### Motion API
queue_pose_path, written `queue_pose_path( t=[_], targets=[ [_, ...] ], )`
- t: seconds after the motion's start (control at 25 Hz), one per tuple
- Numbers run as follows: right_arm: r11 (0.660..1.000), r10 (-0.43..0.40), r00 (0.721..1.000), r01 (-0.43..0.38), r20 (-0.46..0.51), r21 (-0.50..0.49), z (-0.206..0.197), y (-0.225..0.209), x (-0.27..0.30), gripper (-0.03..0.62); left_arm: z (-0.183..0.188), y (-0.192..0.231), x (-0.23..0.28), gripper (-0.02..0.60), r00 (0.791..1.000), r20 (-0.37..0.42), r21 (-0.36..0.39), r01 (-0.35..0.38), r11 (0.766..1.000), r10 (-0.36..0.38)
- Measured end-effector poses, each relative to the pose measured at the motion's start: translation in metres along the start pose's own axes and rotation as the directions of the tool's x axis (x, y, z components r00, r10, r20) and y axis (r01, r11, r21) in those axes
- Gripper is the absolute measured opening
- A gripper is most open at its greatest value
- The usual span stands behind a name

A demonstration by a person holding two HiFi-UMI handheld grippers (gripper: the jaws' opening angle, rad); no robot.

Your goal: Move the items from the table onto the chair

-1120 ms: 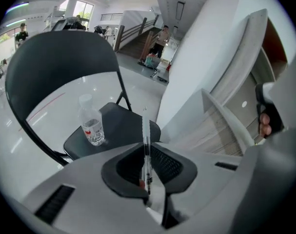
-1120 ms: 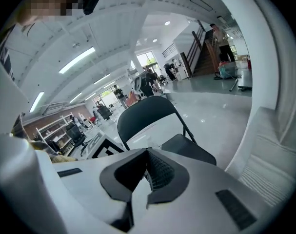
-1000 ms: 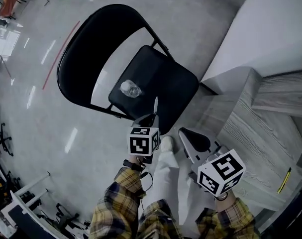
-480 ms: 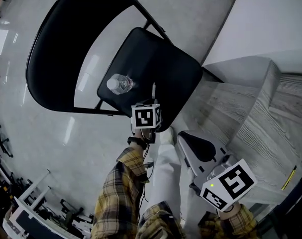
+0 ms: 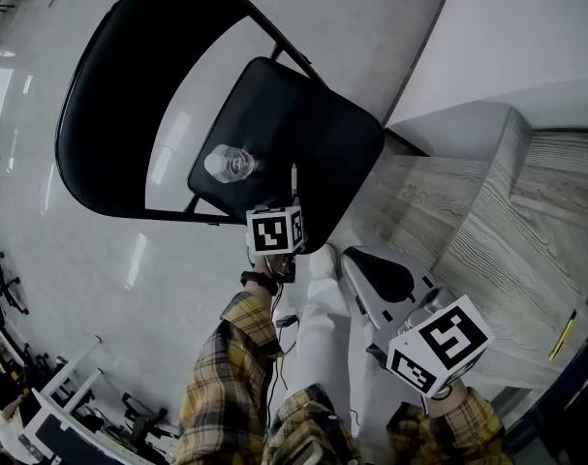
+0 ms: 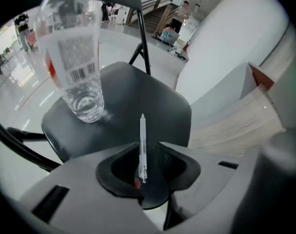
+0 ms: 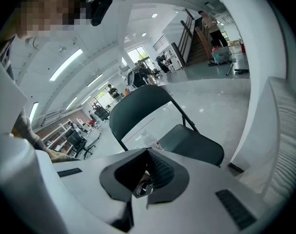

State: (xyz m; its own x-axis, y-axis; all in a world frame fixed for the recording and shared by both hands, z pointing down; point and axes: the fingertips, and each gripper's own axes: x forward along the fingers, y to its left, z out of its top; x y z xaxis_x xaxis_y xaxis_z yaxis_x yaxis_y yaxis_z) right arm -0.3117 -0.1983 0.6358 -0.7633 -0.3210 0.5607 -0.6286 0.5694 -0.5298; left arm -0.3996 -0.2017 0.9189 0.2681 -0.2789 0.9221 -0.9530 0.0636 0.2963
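Note:
A black folding chair stands on the floor with a clear plastic water bottle upright on its seat. My left gripper hovers over the seat's front edge, to the right of the bottle. Its jaws are opening, and a slim clear pen stands between them with a gap on each side, pointing away over the seat. My right gripper hangs shut and empty above the person's light trousers, short of the chair.
A wood-grain table runs along the right, with a yellow pencil near its far right edge. A white wall rises behind it. Glossy floor surrounds the chair; office chairs and racks stand at the left edge.
My left gripper has moved forward over the seat's front edge with the pen, and its jaws have spread off the pen. The right gripper has barely moved.

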Motion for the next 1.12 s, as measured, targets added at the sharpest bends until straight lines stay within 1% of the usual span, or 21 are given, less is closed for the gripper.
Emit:
queue_pose_path(
  t=[0.12,0.24,0.32,0.44,0.52,0.6,0.72,0.8,0.84,1.0,1.12],
  targets=[
    [1.000,-0.010,1.000,0.010,0.007,-0.001,0.007,0.010,-0.015,0.017,0.018,-0.016,-0.037,0.099,0.997,0.079,0.011,0.000,1.000,-0.001],
    [0.999,-0.024,0.999,0.025,0.037,-0.020,0.022,0.021,-0.033,0.017,0.047,-0.039,-0.084,0.024,0.982,0.187,0.049,0.004,0.999,-0.014],
    [0.999,-0.035,0.998,0.037,0.061,-0.030,0.033,0.031,-0.051,0.017,0.061,-0.060,-0.120,0.006,0.969,0.243,0.079,0.022,0.997,-0.041],
    [0.997,-0.066,0.992,0.071,0.108,-0.042,0.049,0.048,-0.086,0.017,0.077,-0.101,-0.179,0.005,0.942,0.316,0.139,0.069,0.988,-0.110],
    [0.993,-0.094,0.984,0.103,0.151,-0.050,0.059,0.055,-0.113,0.017,0.085,-0.133,-0.217,0.005,0.918,0.361,0.194,0.100,0.976,-0.165],
    [0.991,-0.117,0.974,0.128,0.194,-0.045,0.065,0.061,-0.144,0.017,0.089,-0.166,-0.255,0.005,0.893,0.398,0.251,0.113,0.961,-0.209],
    [0.984,-0.166,0.950,0.177,0.265,-0.020,0.072,0.058,-0.197,0.017,0.091,-0.221,-0.306,0.005,0.853,0.439,0.343,0.129,0.930,-0.281],
    [0.973,-0.217,0.922,0.229,0.322,0.000,0.075,0.049,-0.236,0.017,0.092,-0.262,-0.332,0.005,0.827,0.446,0.412,0.148,0.899,-0.341],
    [0.968,-0.240,0.907,0.252,0.346,0.010,0.075,0.044,-0.256,0.017,0.089,-0.283,-0.343,0.005,0.818,0.442,0.442,0.158,0.883,-0.368],
    [0.943,-0.316,0.860,0.330,0.400,0.037,0.060,0.024,-0.344,0.017,0.060,-0.368,-0.379,0.005,0.793,0.415,0.529,0.188,0.827,-0.446],
    [0.923,-0.370,0.826,0.378,0.425,0.069,0.043,0.003,-0.399,0.017,0.041,-0.428,-0.393,0.005,0.784,0.387,0.594,0.190,0.782,-0.484]
  ],
)
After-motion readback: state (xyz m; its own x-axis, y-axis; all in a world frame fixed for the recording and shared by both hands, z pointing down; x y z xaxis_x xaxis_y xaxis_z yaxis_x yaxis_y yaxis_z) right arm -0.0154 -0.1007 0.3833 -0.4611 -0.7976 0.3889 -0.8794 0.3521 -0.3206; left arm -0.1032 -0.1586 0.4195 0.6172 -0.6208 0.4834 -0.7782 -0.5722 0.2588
